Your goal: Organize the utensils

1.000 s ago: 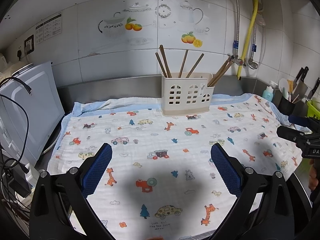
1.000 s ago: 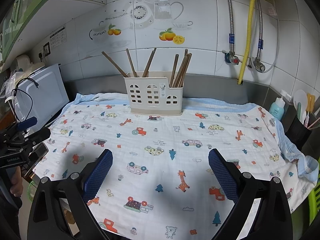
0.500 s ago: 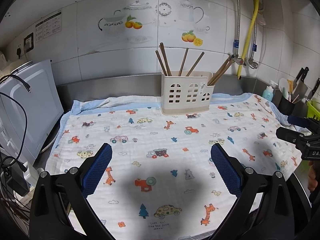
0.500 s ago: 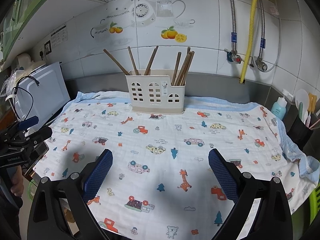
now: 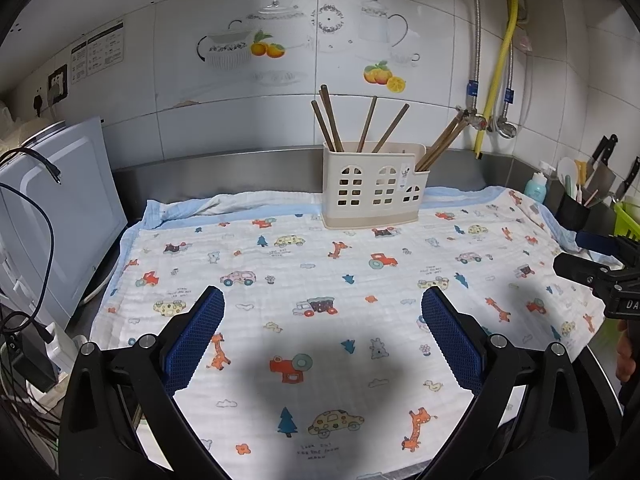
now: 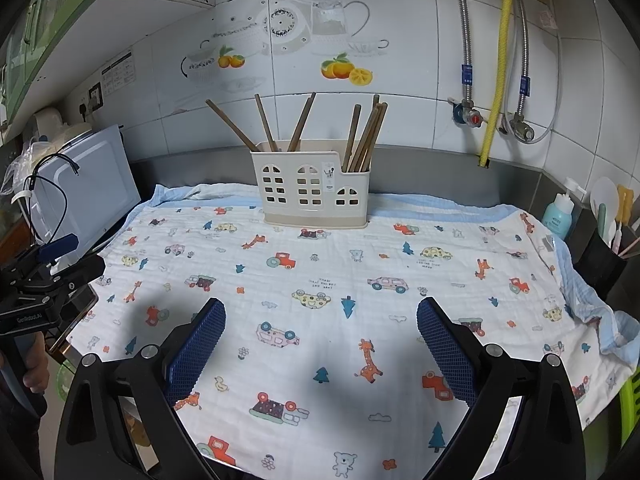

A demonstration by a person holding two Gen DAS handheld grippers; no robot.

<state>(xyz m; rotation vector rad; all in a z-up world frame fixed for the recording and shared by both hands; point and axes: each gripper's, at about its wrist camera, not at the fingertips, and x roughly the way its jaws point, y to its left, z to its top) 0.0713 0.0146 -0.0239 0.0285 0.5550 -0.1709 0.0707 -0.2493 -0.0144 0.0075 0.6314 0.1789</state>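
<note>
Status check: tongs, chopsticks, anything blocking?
Left tongs and right tongs open, empty. Chopsticks upright in holder. Cloth between is bare.

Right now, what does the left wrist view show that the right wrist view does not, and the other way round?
Only the left wrist view shows the knives at far right and the right gripper. Only the right wrist view shows the green cabinet at upper left and the left gripper. Both show the cream chopstick holder with brown chopsticks, the cartoon-printed cloth, the white appliance and the yellow hose.
</note>
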